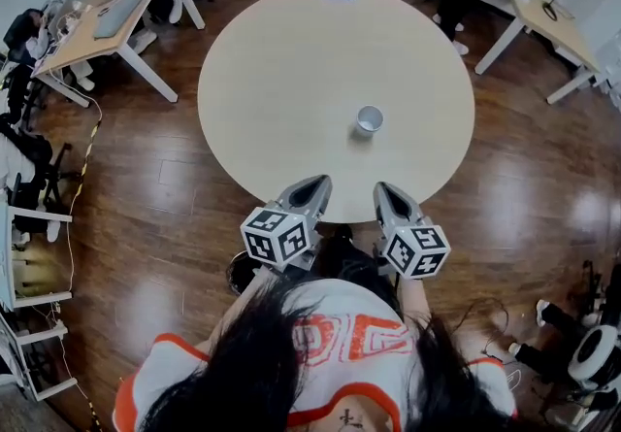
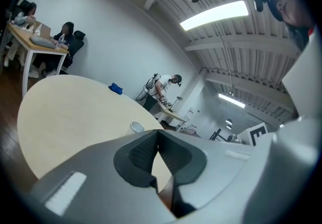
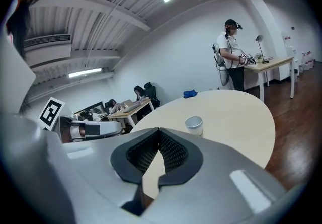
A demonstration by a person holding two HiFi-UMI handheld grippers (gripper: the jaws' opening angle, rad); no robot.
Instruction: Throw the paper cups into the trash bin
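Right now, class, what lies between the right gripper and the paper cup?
Only bare round table. In the head view, the stretch from the right gripper to the paper cup holds no other object.

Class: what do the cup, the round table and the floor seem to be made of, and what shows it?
Cup: probably paper; matt white, thin rim.
Round table: perhaps laminate; smooth, pale beige, no visible grain.
Floor: wood or wood-look planks; dark, glossy, mirrors the lights.
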